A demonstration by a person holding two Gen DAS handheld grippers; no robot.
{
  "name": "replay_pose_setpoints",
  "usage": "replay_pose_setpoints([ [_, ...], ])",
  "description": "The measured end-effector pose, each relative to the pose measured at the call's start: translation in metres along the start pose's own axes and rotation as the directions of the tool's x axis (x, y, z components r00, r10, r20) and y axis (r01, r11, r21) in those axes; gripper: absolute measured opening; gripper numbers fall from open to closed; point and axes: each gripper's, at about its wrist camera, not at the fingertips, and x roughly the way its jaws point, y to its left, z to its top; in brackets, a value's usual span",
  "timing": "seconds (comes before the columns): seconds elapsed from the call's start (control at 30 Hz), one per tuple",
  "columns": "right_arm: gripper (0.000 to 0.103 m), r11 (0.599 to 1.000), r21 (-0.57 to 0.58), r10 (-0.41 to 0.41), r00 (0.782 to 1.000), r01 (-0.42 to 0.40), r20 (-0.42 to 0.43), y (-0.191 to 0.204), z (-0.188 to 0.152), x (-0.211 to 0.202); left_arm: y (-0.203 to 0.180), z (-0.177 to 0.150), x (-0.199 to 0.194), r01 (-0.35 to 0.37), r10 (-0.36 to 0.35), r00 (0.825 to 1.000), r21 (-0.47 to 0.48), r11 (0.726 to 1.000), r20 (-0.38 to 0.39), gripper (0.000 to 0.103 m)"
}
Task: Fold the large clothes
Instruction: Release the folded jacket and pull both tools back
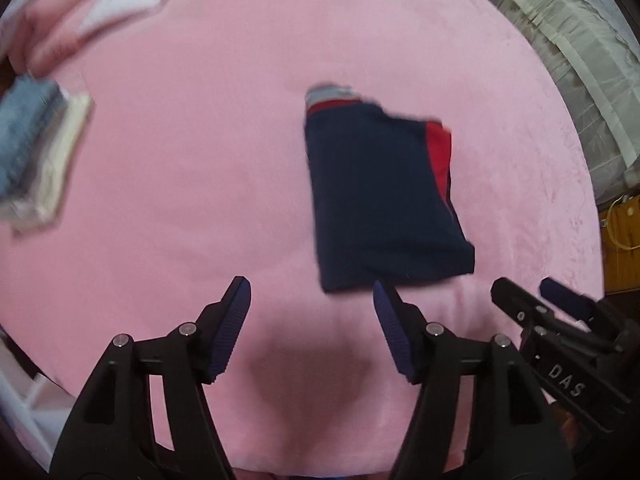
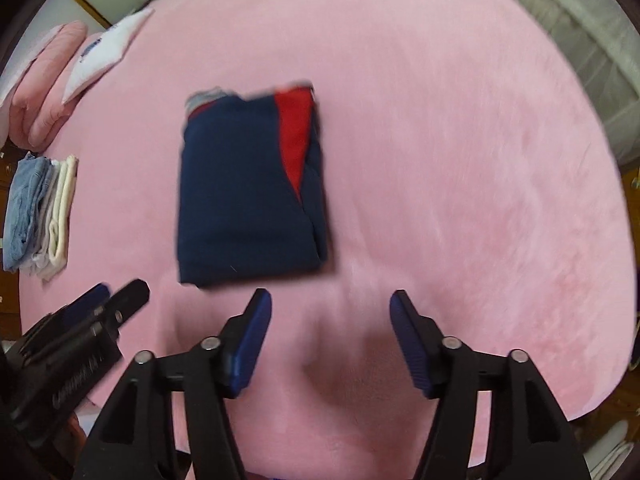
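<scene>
**Two grippers hanging spread above a folded navy garment**

Two stacks are sitting at the left of the pink blanket [image 2: 440, 140]: in the right wrist view, a folded pile [image 2: 38, 212] of blue denim and cream cloth is lying at nine o'clock, and pink pillows [image 2: 44, 92] with a white pillow [image 2: 106, 54] on them are resting at ten o'clock.

Moving rightward, the left gripper [image 1: 312, 324] is hanging above the blanket with its jaws spread wide and nothing between them; its blue pads [image 1: 230, 332] are showing clearly.

Next, the navy garment [image 2: 248, 196] is lying folded into a compact rectangle near the middle of the blanket, a red panel [image 2: 296, 136] showing along its right side and a grey edge peeking out at its far end. Its near edge is sitting at twelve o'clock just ahead of both grippers, apart from each.

Further right, the right gripper [image 2: 330, 338] is hovering likewise, jaws released and gripping nothing.

At two o'clock, pale ruffled bedding [image 1: 572, 52] is bordering the blanket.
</scene>
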Motion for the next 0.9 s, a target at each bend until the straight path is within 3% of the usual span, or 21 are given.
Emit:
replay_pose_setpoints([
  [0.1, 0.077, 1.0, -0.008, 0.021, 0.999, -0.021, 0.034, 0.021, 0.019, -0.02, 0.006, 0.008, -0.023, -0.02, 0.02, 0.999, -0.003, 1.0, 0.047, 0.072],
  [0.33, 0.085, 0.999, -0.03, 0.033, 0.998, -0.031, 0.062, 0.049, 0.023, -0.068, 0.029, 0.012, -0.043, 0.008, -0.003, 0.998, -0.065, 0.998, 0.07, 0.074],
  [0.9, 0.087, 0.997, -0.077, 0.015, 0.999, -0.012, 0.039, 0.064, 0.032, -0.035, 0.026, 0.017, -0.021, -0.004, 0.006, 1.0, -0.101, 0.995, 0.017, 0.075],
])
